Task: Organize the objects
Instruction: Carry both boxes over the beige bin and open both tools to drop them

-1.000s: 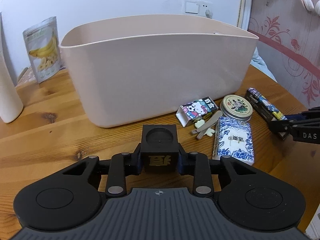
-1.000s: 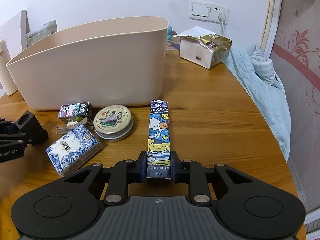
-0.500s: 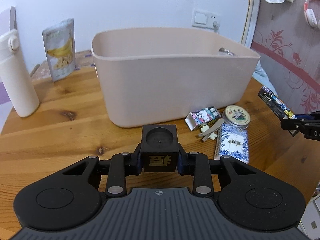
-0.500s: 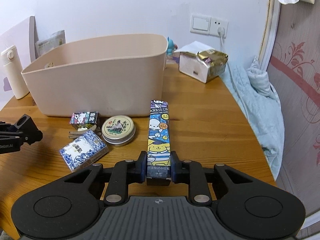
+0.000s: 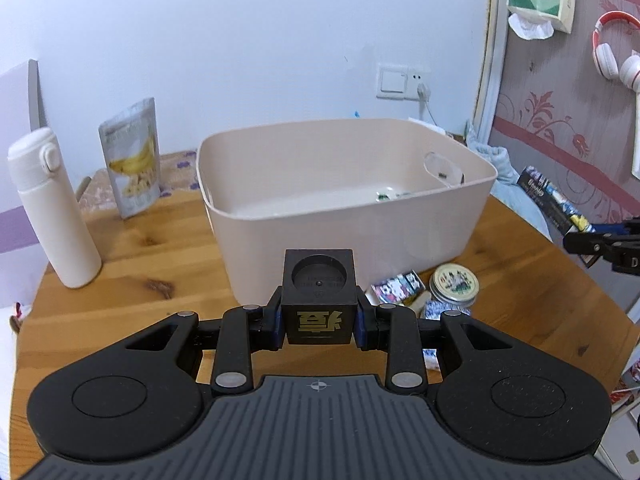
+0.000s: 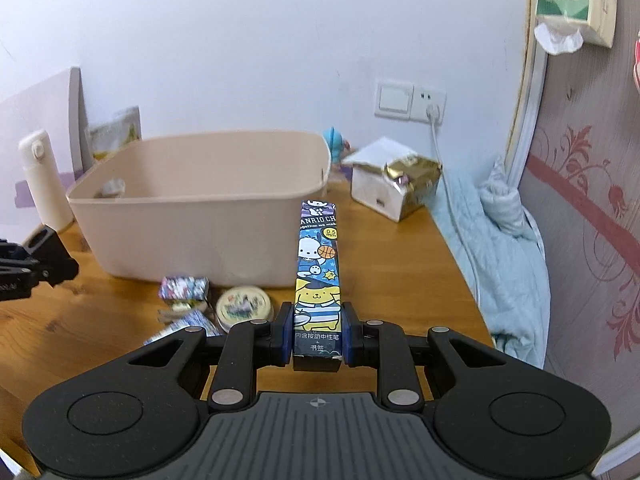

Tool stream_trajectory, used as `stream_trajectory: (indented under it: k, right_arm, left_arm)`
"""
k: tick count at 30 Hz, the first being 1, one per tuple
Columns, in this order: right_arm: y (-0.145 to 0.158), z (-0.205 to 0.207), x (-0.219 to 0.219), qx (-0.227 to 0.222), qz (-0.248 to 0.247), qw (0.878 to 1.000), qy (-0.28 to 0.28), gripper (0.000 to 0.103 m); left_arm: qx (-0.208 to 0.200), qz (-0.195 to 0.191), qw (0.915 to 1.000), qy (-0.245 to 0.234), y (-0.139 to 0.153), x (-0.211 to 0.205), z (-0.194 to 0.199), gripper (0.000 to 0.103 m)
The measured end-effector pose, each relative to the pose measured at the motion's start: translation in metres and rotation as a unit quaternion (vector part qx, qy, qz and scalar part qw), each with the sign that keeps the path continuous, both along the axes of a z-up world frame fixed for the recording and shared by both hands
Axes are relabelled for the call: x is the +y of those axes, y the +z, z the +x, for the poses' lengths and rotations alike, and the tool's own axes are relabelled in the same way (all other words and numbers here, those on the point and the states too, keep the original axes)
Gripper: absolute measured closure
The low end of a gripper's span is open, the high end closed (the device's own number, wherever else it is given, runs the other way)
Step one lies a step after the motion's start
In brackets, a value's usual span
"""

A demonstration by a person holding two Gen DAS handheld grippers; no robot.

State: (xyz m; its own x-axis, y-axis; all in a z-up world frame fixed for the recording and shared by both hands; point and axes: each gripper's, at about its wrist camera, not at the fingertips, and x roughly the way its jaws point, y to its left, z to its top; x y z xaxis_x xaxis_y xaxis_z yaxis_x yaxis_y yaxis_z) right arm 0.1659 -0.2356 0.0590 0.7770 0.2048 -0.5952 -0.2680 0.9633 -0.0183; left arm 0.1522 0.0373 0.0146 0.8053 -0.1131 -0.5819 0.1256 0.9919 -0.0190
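Note:
My left gripper [image 5: 319,322] is shut on a black cube [image 5: 319,296] with a round recess on top and a gold character on its near face. It hangs above the table in front of the beige bin [image 5: 348,216]. My right gripper [image 6: 318,330] is shut on a long cartoon pen box [image 6: 319,276], held lifted to the right of the bin [image 6: 200,216]. In the left wrist view that pen box [image 5: 552,200] and the right gripper [image 5: 600,246] show at the right edge. The cube [image 6: 52,256] shows at the left edge of the right wrist view.
On the wooden table [image 5: 140,264] before the bin lie a small cartoon box [image 5: 396,289], a round tin [image 5: 454,283] and a blue-and-white pack [image 6: 188,326]. A white bottle [image 5: 52,212] and a banana snack pouch [image 5: 132,164] stand at the left. A gold-topped box [image 6: 396,184] and a blue cloth [image 6: 496,248] are at the right.
Both grippers have risen with their objects, so the bin's inside and the table items now appear lower and farther. Neither grip has changed.

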Motion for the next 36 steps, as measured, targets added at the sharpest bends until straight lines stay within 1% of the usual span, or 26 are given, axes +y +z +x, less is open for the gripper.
stream_trajectory:
  k: [12,17,22,30,33,36]
  right_arm:
    - [0.034,0.014,0.016,-0.046,-0.001,0.999,0.015,0.081]
    - [0.043,0.024,0.023,-0.058,0.004,0.998,0.018,0.081]
    - [0.049,0.041,0.029,-0.063,0.01,0.998,0.019,0.081]
    - [0.053,0.072,0.041,-0.066,0.017,0.997,0.027,0.081]
    - [0.052,0.083,0.047,-0.066,0.015,0.997,0.03,0.081]
    - [0.049,0.096,0.052,-0.063,0.015,0.997,0.033,0.081]
  left_arm:
    - [-0.046,0.007,0.9989,0.012,0.039,0.008,0.013,0.071]
    - [-0.063,0.017,0.9978,0.011,0.051,0.009,0.027,0.071]
    - [-0.07,0.021,0.9973,0.01,0.057,0.007,0.046,0.071]
    - [-0.06,0.016,0.9981,0.009,0.055,0.002,0.085,0.071]
    - [-0.043,0.006,0.999,0.008,0.05,0.002,0.102,0.071]
    - [-0.029,0.004,0.9996,0.006,0.044,0.001,0.117,0.071]
